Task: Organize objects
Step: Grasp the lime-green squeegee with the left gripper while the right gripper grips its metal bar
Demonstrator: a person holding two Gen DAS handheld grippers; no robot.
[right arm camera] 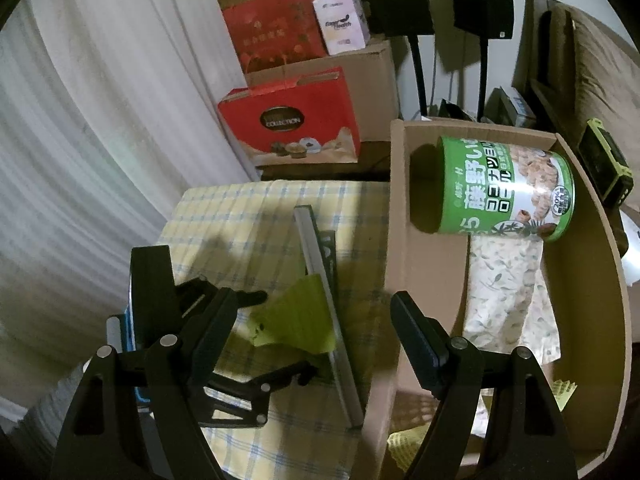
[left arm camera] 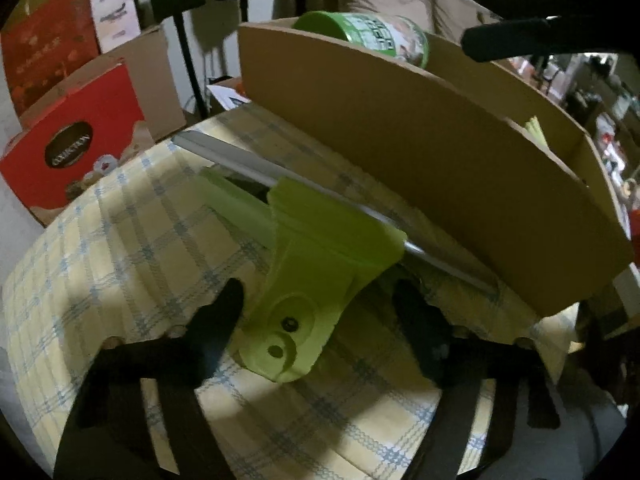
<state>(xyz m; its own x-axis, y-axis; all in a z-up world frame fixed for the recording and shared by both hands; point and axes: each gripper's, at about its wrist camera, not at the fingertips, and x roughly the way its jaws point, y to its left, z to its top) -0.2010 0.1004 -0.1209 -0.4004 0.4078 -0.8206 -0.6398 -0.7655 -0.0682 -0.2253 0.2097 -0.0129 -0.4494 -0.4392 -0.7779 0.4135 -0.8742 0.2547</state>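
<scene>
A squeegee with a lime-green handle (left arm camera: 308,264) and a silver blade (left arm camera: 240,160) lies on the yellow checked cloth (left arm camera: 132,240), along the wall of a cardboard box (left arm camera: 400,152). My left gripper (left arm camera: 320,304) straddles the handle from above. Its fingers (left arm camera: 220,312) stand on either side, and a gap shows at the right one, so it is open. In the right wrist view the green handle (right arm camera: 296,312) sits between the left gripper's tips (right arm camera: 280,336). My right gripper (right arm camera: 316,304) hovers open above the blade (right arm camera: 320,280) and holds nothing.
The cardboard box (right arm camera: 394,208) holds a green snack can (right arm camera: 504,192) on its side and a leaf-patterned cloth (right arm camera: 504,292). A red gift box (right arm camera: 288,120), cartons and black stands crowd the back. A white curtain hangs at the left.
</scene>
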